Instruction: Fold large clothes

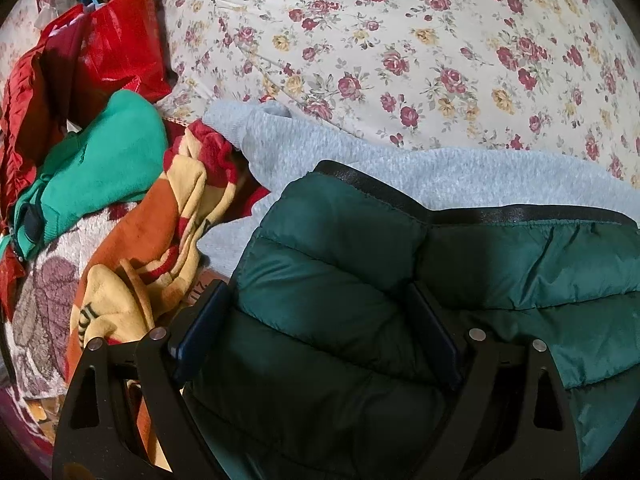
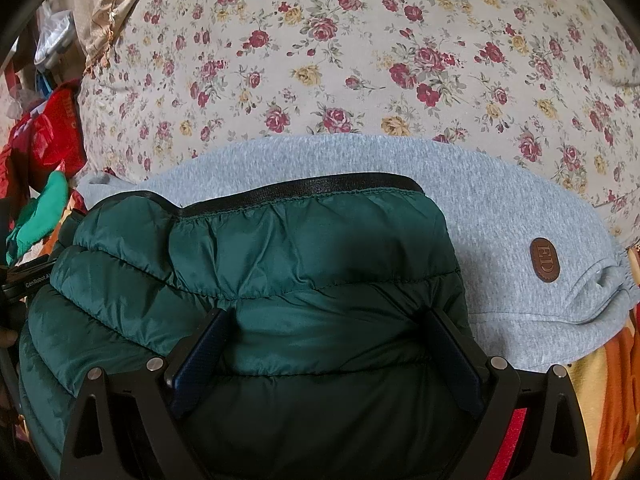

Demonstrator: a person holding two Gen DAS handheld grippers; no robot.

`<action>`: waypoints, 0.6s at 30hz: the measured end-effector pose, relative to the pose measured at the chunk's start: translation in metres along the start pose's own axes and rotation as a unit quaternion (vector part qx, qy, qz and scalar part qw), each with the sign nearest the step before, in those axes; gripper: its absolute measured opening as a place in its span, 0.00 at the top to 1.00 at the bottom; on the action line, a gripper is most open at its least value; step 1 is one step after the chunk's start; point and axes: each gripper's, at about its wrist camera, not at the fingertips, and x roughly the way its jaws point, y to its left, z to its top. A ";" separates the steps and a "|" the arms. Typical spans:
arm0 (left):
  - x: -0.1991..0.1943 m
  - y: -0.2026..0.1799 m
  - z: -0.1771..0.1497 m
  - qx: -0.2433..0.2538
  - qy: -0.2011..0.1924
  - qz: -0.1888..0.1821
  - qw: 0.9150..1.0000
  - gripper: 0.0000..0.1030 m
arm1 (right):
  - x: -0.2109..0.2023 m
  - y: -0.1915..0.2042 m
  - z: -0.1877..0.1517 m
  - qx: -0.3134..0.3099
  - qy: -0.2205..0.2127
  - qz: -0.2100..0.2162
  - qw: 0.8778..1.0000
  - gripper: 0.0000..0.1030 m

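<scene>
A dark green quilted puffer jacket point(image 1: 400, 280) with a black elastic hem lies folded over a folded grey sweatshirt point(image 1: 440, 180). My left gripper point(image 1: 320, 300) has its fingers spread wide, with the jacket bulging between them. In the right wrist view the same jacket point(image 2: 280, 248) fills the space between the wide-spread fingers of my right gripper point(image 2: 324, 324). The grey sweatshirt point(image 2: 500, 220) shows a brown leather patch point(image 2: 544, 260). Whether the pads press the fabric is unclear.
A floral sheet point(image 1: 400, 40) covers the bed behind. At left lie a green garment point(image 1: 104, 160), a red shiny jacket point(image 1: 112, 48) and an orange-yellow blanket point(image 1: 152, 248). The blanket also shows at right in the right wrist view point(image 2: 608, 380).
</scene>
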 end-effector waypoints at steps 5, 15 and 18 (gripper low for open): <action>-0.003 0.001 0.001 -0.002 -0.001 0.000 1.000 0.13 | 0.000 0.000 0.000 0.000 0.000 0.000 1.000 0.07; -0.023 0.021 0.005 -0.017 -0.012 -0.039 0.999 0.13 | 0.000 0.000 -0.001 0.001 -0.001 0.001 1.000 0.06; -0.033 0.040 0.007 -0.022 -0.023 -0.059 0.998 0.13 | 0.000 0.000 -0.001 0.001 -0.001 0.002 1.000 0.06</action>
